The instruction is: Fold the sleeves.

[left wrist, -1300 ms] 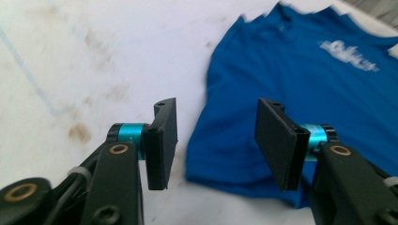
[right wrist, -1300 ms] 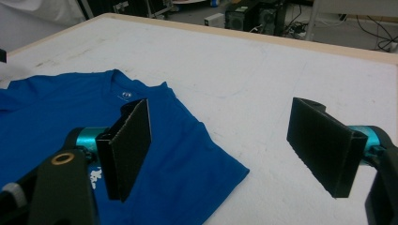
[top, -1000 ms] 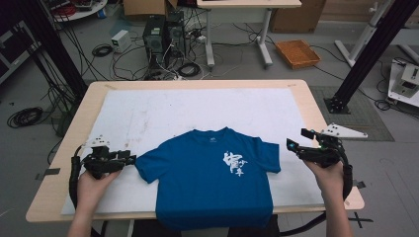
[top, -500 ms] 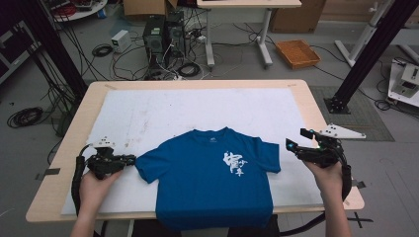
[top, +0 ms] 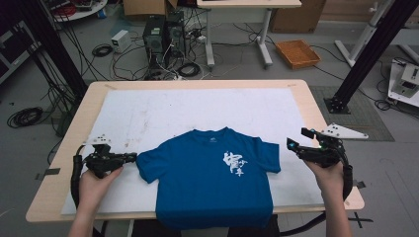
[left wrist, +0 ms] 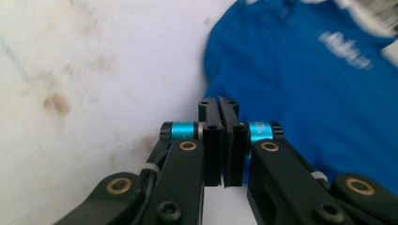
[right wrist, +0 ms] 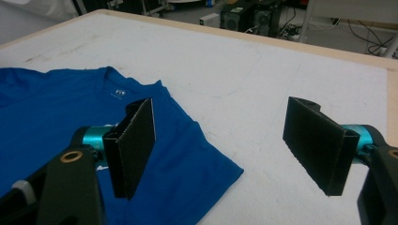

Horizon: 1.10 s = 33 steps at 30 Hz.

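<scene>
A blue T-shirt with a white chest print lies flat, front up, on the white mat; its hem hangs over the near table edge. My left gripper rests on the mat with its tips at the outer edge of the shirt's left sleeve. In the left gripper view the jaws of that gripper are shut, with no cloth seen between them and the shirt just beyond. My right gripper hovers beside the right sleeve. In its own view it stands wide open over the sleeve's corner.
The mat covers most of a wooden table; its far half is bare. On the floor behind are computer towers, cables and an orange tray. A black frame post rises at the right.
Both grippers have barely shifted beside the sleeves. The shirt lies as before.
</scene>
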### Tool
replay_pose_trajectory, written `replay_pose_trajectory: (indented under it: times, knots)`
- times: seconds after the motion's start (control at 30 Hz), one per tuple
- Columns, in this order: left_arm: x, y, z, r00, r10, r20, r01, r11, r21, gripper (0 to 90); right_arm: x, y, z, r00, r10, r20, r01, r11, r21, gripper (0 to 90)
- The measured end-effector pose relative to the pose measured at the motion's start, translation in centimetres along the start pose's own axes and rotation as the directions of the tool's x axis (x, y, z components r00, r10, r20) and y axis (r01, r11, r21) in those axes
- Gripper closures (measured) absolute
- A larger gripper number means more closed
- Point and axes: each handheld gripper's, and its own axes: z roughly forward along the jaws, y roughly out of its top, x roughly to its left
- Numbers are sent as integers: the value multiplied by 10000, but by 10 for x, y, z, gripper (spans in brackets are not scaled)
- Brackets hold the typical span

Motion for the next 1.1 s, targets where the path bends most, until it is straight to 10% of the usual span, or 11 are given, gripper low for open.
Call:
replay_pose_trajectory:
  times: [0.27, 0.53, 0.77, 0.9, 1.1]
  knots:
    - [-41, 32, 12, 9906, -297, 1336, 375, 9977, -564, 882, -1, 3, -8, 9999, 79, 129, -75, 9995, -300, 253]
    - [-89, 55, 76, 9707, -759, 2281, 795, 9968, -67, 882, 1, 4, -7, 9999, -10, 148, 15, 9995, -303, 252]
    - [-105, 57, 134, 9684, -882, 2334, 808, 9959, 411, 852, 0, 1, -3, 9996, 1, 283, 3, 9999, -124, 255]
    - [-109, 55, 142, 9673, -392, 2506, 426, 9991, -82, 704, -2, -2, 0, 9992, 186, 348, -187, 9998, 22, 255]
    - [-107, 53, 110, 9796, 976, 1756, -739, 9879, -1367, 530, -7, -11, 14, 9946, 860, 576, -887, 9950, 451, 324]
